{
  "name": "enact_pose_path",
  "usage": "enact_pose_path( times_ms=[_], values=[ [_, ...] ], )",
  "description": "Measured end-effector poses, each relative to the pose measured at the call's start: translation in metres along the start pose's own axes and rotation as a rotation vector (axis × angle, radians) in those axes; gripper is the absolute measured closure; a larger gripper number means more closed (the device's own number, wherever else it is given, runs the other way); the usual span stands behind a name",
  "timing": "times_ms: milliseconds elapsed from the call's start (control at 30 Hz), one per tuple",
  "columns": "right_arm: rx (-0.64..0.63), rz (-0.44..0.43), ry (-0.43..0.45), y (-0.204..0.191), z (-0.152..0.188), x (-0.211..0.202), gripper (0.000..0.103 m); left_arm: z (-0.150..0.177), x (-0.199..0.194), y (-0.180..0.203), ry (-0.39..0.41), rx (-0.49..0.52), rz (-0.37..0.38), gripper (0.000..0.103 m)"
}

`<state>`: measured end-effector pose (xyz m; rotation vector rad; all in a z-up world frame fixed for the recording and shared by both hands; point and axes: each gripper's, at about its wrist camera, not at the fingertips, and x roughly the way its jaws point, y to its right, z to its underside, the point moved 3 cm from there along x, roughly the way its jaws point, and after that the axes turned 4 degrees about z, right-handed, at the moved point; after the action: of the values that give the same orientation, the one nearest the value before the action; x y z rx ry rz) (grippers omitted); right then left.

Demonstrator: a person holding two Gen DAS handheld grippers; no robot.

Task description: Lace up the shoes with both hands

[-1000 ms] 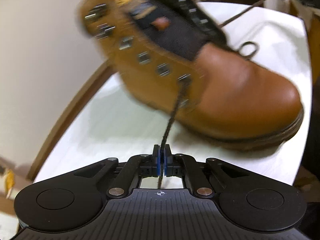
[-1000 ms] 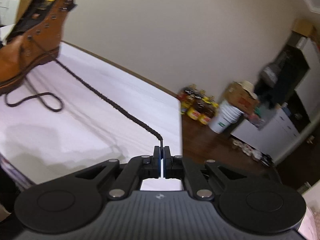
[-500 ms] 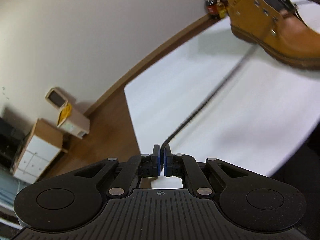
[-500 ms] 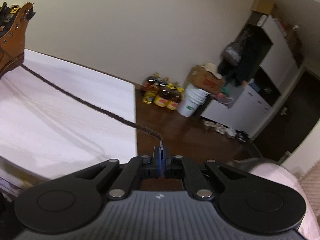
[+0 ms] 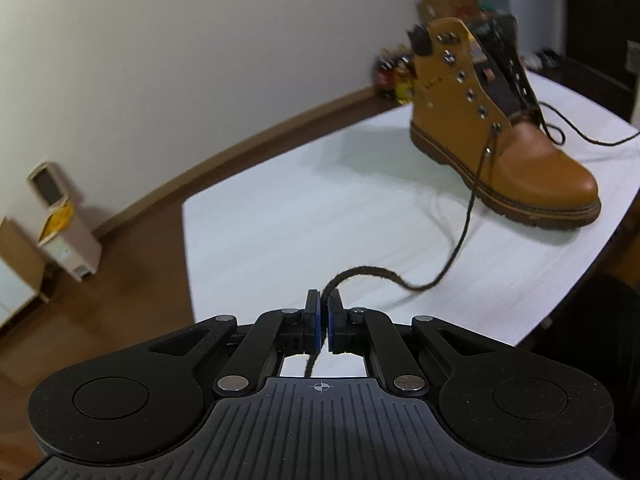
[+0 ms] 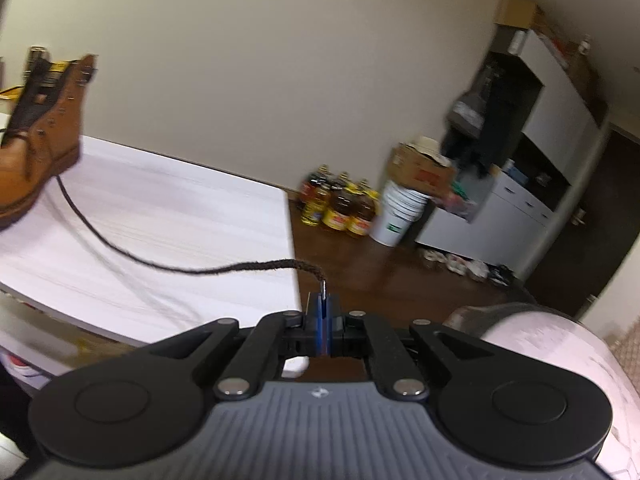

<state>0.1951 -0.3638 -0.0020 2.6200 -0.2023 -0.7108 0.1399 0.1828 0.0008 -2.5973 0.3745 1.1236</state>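
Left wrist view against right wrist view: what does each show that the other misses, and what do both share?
Only the left wrist view shows the left gripper shut on one lace end, the boot's toe and a small cabinet on the floor.

Only the right wrist view shows the right gripper shut on the other lace end by its tip, oil bottles, a white bucket and a cardboard box.

Both show the boot standing on the white table, laced only through its lowest eyelets, with slack lace.
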Motion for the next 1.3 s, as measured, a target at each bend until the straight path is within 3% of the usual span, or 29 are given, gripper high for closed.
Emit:
enact_pose_path(
  times_ms=[200,367,467,533,733,800,900,1033,1300],
  values=[
    [-0.013,-0.055,0.009,-0.024,-0.012,0.005,0.101,-0.041,0.050,0.029,0.020,0.142,0.061,0.099],
    [-0.030,-0.067,0.008,-0.039,-0.015,0.012,0.101,-0.067,0.077,0.043,0.022,0.155,0.168,0.099],
    [-0.037,-0.077,0.002,-0.043,-0.017,0.015,0.101,-0.072,0.081,0.048,-0.003,0.167,0.217,0.088],
    [-0.045,-0.083,-0.001,-0.045,-0.018,0.017,0.101,-0.064,0.080,0.043,-0.043,0.203,0.189,0.076],
    [-0.052,-0.094,0.000,-0.054,-0.013,0.021,0.101,-0.022,0.067,-0.012,-0.136,0.213,0.071,0.075],
    [-0.056,-0.098,-0.002,-0.057,-0.012,0.022,0.101,0.003,0.068,-0.040,-0.203,0.212,0.015,0.074],
    [-0.059,-0.105,-0.007,-0.061,-0.013,0.024,0.101,0.033,0.077,-0.059,-0.284,0.220,-0.010,0.071],
    [-0.068,-0.108,-0.020,-0.070,-0.014,0.028,0.101,0.056,0.081,-0.064,-0.305,0.294,-0.023,0.069],
    [-0.092,-0.106,-0.042,-0.084,-0.021,0.035,0.101,0.060,0.090,-0.068,-0.209,0.327,0.053,0.068]
  ],
)
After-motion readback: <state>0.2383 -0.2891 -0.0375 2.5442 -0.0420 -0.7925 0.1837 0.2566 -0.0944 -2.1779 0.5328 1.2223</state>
